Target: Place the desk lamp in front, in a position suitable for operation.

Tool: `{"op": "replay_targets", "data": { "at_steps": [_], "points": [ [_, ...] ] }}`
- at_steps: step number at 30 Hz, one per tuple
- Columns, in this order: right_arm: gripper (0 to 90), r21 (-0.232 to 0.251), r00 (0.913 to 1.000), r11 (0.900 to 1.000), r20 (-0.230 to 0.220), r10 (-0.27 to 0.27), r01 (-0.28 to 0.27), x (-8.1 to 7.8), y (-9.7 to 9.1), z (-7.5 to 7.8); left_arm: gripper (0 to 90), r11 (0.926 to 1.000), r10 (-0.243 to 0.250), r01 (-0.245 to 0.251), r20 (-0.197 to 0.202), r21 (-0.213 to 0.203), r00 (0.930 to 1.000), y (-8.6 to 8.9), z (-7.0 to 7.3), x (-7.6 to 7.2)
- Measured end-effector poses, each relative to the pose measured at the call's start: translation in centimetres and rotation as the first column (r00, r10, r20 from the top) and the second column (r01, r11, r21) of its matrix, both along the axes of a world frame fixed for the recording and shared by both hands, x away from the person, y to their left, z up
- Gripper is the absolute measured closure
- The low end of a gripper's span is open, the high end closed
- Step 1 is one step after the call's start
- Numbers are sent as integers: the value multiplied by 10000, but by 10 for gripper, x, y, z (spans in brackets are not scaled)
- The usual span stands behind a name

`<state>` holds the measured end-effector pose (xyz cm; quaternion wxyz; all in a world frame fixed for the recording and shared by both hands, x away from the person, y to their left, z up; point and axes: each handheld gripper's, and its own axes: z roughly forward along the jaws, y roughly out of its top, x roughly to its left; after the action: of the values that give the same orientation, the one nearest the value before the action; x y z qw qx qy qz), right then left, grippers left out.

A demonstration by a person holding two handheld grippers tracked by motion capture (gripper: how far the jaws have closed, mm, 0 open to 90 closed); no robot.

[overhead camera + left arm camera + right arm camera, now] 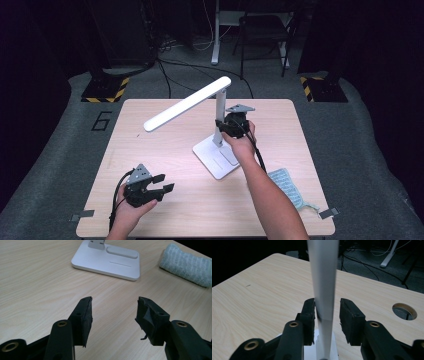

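A white desk lamp stands on the wooden table [150, 150]: flat base [216, 157], upright post [220, 112] and a long head [187, 104] slanting down to the left. My right gripper [222, 125] is at the post low down. In the right gripper view the post [323, 285] stands between the jaws [327, 312], the left pad against it, while a small gap remains at the right pad. My left gripper [164, 183] hovers open and empty over the front left of the table. The left gripper view has its jaws [115, 312] pointing toward the lamp base [105, 263].
A folded light blue cloth [286, 184] lies near the front right edge, also at upper right of the left gripper view [186, 265]. A round cable hole [404, 311] is cut in the tabletop. Dark floor, cables and stands surround the table.
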<state>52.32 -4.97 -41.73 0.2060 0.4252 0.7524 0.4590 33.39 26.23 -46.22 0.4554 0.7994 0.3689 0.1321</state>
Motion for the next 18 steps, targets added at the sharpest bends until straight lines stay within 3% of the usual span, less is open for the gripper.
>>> {"op": "replay_targets", "data": {
  "at_steps": [5,18],
  "points": [
    [744,-12,9998,9998,87,-175,176,-2,5,0,464,10000,-13,13,-1,-28,10000,1,0,0],
    [751,-81,9996,9997,-160,239,-240,-20,17,2,463,10000,73,-73,-25,-8,10000,0,-5,2]
  ]
}}
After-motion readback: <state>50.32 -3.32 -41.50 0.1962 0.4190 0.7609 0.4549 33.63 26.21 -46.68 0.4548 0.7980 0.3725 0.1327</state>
